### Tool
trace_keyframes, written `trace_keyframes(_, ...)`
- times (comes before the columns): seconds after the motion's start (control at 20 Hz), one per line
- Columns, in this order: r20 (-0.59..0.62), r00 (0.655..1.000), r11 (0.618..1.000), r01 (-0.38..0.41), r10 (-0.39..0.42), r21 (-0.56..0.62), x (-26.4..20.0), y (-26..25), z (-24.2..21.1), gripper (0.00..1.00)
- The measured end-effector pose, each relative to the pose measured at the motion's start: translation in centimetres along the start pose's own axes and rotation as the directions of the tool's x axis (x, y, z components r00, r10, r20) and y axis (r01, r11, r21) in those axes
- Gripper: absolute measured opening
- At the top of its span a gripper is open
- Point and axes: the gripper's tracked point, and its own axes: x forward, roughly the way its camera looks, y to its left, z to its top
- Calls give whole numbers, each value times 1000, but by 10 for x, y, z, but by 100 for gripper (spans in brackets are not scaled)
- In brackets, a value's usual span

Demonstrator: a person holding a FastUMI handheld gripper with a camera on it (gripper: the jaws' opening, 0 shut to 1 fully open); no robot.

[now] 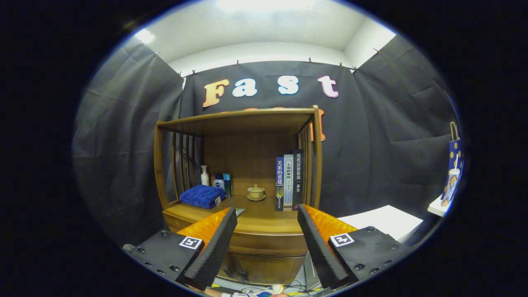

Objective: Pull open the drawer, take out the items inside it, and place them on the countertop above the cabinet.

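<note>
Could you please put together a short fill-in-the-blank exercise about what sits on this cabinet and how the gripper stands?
1. The folded towel on the countertop is ____.
2. The teacup stands on a ____.
3. The books stand ____ beside the teacup.
4. The gripper has its fingers ____, gripping nothing.

Missing words: blue; saucer; upright; open

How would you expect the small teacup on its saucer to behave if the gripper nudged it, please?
The teacup looks ceramic, so probably fragile and slick. It rests loose on a saucer, so it may slide or tip. The open gripper is short of it.
</note>
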Motion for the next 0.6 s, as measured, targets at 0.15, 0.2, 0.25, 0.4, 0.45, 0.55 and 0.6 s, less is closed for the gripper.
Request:
trace_keyframes(0.15, -18, 1000, 1000, 9, -10, -15, -19, -11, 9, 97)
trace_keyframes(0.2, -28, 1000, 1000, 2, -2, -17, -26, -10, 10, 97)
trace_keyframes(0.25, -34, 999, 1000, -9, 8, -8, -35, -8, 8, 97)
trace_keyframes(0.4, -50, 998, 999, -44, 45, 26, -61, -3, 7, 98)
trace_keyframes(0.45, -55, 997, 999, -45, 46, 14, -66, -6, 9, 98)
trace_keyframes(0.55, -40, 999, 1000, -17, 16, -23, -73, -20, 16, 98)
trace_keyframes(0.6, -37, 999, 999, 0, -1, -34, -77, -24, 17, 98)
